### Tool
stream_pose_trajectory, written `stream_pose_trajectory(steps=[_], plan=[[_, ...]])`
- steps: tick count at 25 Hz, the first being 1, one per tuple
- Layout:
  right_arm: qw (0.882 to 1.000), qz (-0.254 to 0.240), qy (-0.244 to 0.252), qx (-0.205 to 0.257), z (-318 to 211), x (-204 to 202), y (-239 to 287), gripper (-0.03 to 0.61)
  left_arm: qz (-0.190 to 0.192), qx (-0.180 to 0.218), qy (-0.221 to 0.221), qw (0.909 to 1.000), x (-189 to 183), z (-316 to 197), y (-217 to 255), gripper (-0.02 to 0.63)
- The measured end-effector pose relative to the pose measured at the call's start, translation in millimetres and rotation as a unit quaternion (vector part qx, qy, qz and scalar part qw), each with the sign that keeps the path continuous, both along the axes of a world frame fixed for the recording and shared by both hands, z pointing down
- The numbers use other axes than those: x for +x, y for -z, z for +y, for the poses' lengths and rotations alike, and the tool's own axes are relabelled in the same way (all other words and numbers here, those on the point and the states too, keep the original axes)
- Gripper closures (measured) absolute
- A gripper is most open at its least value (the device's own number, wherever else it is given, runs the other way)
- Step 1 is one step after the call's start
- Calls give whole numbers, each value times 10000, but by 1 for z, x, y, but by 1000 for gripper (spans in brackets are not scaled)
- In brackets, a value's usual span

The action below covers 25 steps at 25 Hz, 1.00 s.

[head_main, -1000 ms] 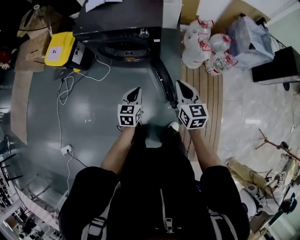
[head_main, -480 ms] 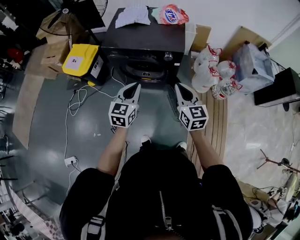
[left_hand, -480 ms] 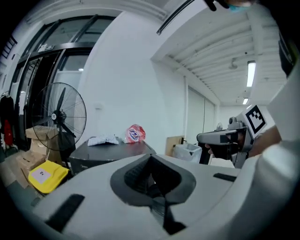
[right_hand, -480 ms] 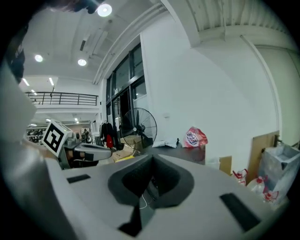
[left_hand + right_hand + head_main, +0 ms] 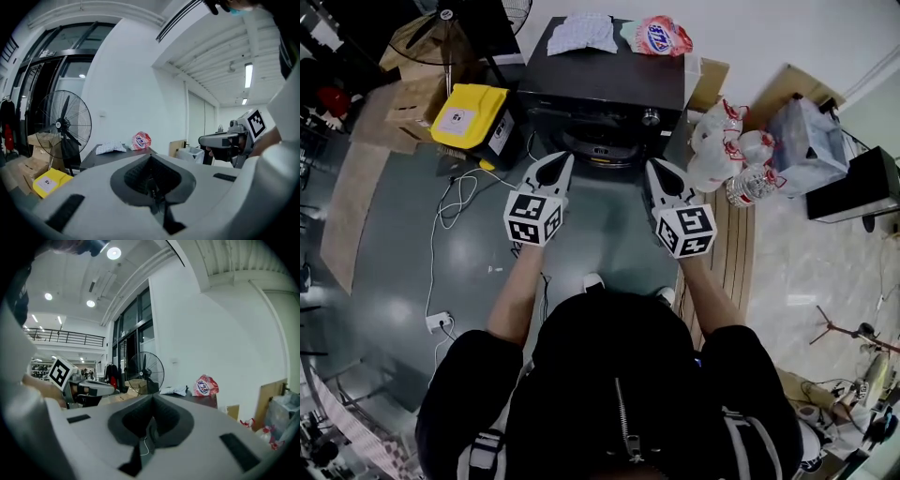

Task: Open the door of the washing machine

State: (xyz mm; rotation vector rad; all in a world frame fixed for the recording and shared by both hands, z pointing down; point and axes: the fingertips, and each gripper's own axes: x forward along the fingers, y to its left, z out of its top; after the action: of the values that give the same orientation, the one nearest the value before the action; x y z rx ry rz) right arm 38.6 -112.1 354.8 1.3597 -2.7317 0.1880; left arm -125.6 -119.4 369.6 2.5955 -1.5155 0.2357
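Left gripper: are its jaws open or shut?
Shut. In its own view the left gripper has jaws that meet at the tips, with nothing between them.

No legible text. Blue logo on pink bag [image 5: 660, 36] atop washing machine [image 5: 609, 82]: unreadable. Yellow box [image 5: 484, 105] label: blurred.

We see a glossy grey floor [image 5: 394, 253] filling the left and middle of the head view, with a strip of wooden boards [image 5: 727, 239] at centre right. On the floor stand the washing machine [image 5: 609, 84] at top centre, a yellow case [image 5: 469, 117] just left of it, and cardboard boxes [image 5: 412, 98] in the upper left. A white cable [image 5: 450, 202] trails down the left side to a plug [image 5: 437, 322]. Tied white bags [image 5: 722, 150] sit at the upper right.
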Motion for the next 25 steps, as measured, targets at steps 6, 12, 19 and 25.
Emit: stream_pose_trajectory(steps=[6, 12, 19, 25], plan=[[10000, 4, -24, 2, -1, -15, -1, 577, 37, 9, 61, 10000, -19, -1, 0, 611], [10000, -14, -39, -4, -6, -19, -5, 577, 89, 53, 95, 9999, -26, -7, 1, 611], [10000, 30, -41, -38, -8, -18, -8, 577, 105, 35, 129, 9999, -28, -9, 0, 611], [9999, -11, -61, -84, -11, -12, -10, 576, 106, 33, 153, 9998, -26, -10, -2, 611]])
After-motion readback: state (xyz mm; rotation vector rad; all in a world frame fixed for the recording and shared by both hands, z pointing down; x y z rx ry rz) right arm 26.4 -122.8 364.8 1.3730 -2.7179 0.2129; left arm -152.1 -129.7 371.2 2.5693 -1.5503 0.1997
